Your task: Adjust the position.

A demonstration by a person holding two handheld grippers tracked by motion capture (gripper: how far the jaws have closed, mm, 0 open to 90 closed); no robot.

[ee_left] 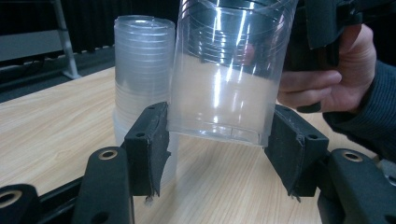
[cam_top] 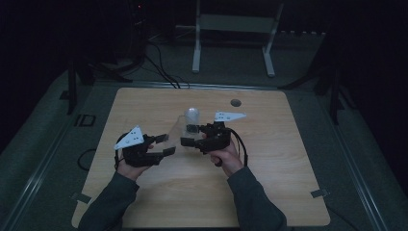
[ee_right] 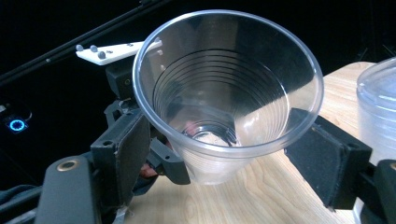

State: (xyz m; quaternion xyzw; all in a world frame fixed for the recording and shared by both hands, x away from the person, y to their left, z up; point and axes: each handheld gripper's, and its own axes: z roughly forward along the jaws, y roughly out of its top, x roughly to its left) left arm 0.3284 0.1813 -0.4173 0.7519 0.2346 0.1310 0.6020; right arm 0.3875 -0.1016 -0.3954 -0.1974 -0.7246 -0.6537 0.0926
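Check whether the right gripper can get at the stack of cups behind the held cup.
Probably yes: the right gripper stands open around the clear cup's rim, and the stack of cups stands just beyond it, nothing between.

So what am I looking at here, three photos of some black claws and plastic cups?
No robot: a person at a wooden table holds a hand-held two-jaw gripper in each hand. The high view looks down from above; the other two come from cameras riding on the grippers. The left gripper is clamped on the base of a clear plastic cup, held off the table. The right gripper has its jaws either side of that cup's rim, and they look apart from it. A stack of clear cups stands upside down on the table behind.
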